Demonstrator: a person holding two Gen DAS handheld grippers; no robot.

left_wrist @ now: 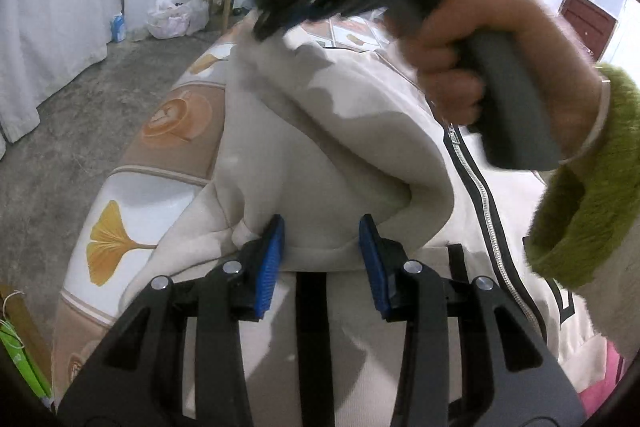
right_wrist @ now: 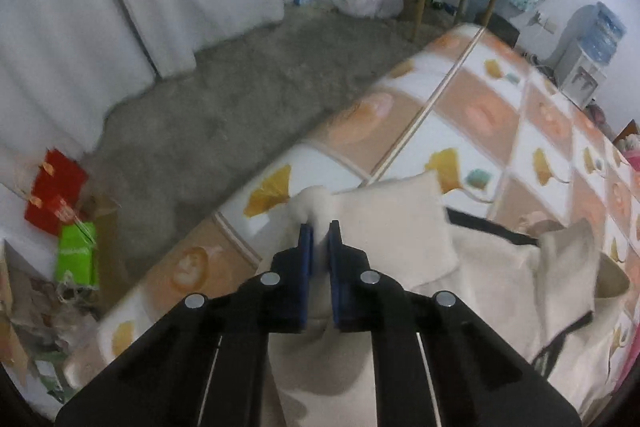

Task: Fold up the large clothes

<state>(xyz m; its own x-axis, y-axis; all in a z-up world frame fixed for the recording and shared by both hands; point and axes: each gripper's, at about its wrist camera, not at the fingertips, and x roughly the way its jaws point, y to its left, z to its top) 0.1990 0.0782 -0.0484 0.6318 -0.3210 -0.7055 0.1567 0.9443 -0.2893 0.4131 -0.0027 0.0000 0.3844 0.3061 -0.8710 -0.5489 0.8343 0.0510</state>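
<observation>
You have the cream zip-up jacket (left_wrist: 360, 131) lying on the patterned table cover (left_wrist: 172, 115), and both tools are on one sleeve, so treat this as a sleeve fold. Carry the sleeve end across the body in one level sweep, keeping the fabric taut between your two holds so it lands flat alongside the zipper (left_wrist: 476, 183) rather than bunching. Keep the left hold low and quiet as the anchor while the right does the travelling, and let go only once the cloth rests on the body panel. Your right gripper (right_wrist: 319, 231) has its blue pads pressed almost together on a pinch of cream fabric at the sleeve's end, with a small tuft poking out beyond the tips; that grip looks secure, though the right wrist picture is smeared and how much cloth sits between the pads is hard to judge. Your left gripper (left_wrist: 322, 227) stands partly spread, a thick fold of the sleeve filling the gap between its pads; I judge it to be clamped on that fold, the bulk of the cloth holding the fingers apart. Watch the right hand (left_wrist: 460, 67), which passes close over the jacket in the left wrist view.
</observation>
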